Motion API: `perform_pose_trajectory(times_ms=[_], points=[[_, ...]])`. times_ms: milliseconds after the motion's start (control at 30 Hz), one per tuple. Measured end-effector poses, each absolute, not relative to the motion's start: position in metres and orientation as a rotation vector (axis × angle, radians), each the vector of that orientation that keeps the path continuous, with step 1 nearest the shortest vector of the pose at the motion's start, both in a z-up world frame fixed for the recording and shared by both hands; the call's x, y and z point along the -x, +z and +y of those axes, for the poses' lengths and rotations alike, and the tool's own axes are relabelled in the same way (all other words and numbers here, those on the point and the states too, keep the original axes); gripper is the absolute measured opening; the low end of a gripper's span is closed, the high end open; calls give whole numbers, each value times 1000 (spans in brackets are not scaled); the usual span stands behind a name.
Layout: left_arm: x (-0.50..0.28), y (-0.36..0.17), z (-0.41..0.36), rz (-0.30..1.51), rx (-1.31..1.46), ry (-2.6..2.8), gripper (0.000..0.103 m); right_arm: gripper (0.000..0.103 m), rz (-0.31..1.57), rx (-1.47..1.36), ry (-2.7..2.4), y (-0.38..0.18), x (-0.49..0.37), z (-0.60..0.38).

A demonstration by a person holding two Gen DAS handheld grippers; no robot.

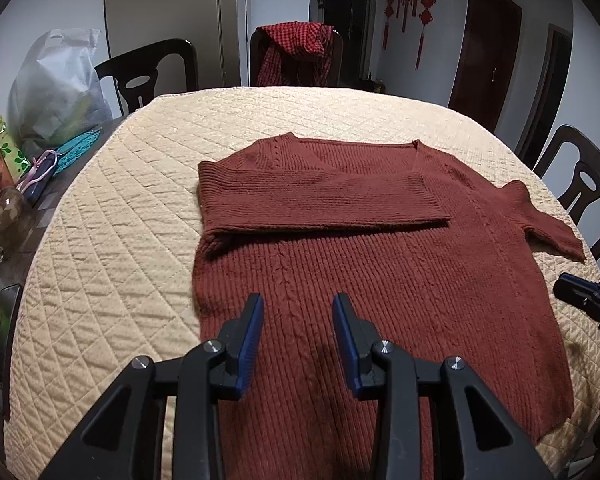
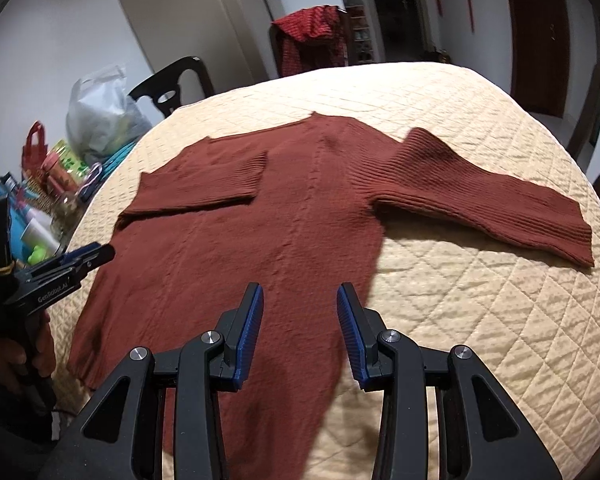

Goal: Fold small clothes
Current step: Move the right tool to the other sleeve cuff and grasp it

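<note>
Quilted cream cover (image 1: 112, 216) drapes the table; beyond both empty, spread jaws lies a rust knit sweater (image 1: 364, 280), soft and floppy (one sleeve (image 2: 488, 204) unfolded), best pinched at that cuff.

So my left gripper (image 1: 298, 308) is hanging over the lower half of this rust-brown knit sweater (image 1: 380, 280), blue pads apart with nothing between them, just ribbed fabric underneath. The sweater's laid flat on a cream quilted cover (image 1: 112, 240) over the table, with one sleeve (image 1: 320, 200) folded across the chest and the other sleeve (image 1: 548, 224) still sticking out to the side. My right gripper (image 1: 580, 296) pokes in at the right edge, and there's a chair (image 1: 300, 54) with a red checked cloth at the far side.
</note>
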State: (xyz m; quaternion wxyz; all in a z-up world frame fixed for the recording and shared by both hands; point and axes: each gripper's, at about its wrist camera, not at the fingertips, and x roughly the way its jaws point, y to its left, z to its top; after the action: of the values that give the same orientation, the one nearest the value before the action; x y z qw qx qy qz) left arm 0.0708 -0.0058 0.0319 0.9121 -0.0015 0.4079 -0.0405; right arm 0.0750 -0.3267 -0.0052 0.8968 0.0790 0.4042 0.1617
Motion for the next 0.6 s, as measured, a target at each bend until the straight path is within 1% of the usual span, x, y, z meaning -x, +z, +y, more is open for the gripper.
perform_pose_trajectory(times_ms=[300, 600], points=[[-83, 22, -6, 857, 2, -81, 38, 40, 861, -274, 177, -16, -93, -382], [-87, 13, -7, 879, 10, -91, 38, 41, 860, -512, 55, -28, -105, -452]])
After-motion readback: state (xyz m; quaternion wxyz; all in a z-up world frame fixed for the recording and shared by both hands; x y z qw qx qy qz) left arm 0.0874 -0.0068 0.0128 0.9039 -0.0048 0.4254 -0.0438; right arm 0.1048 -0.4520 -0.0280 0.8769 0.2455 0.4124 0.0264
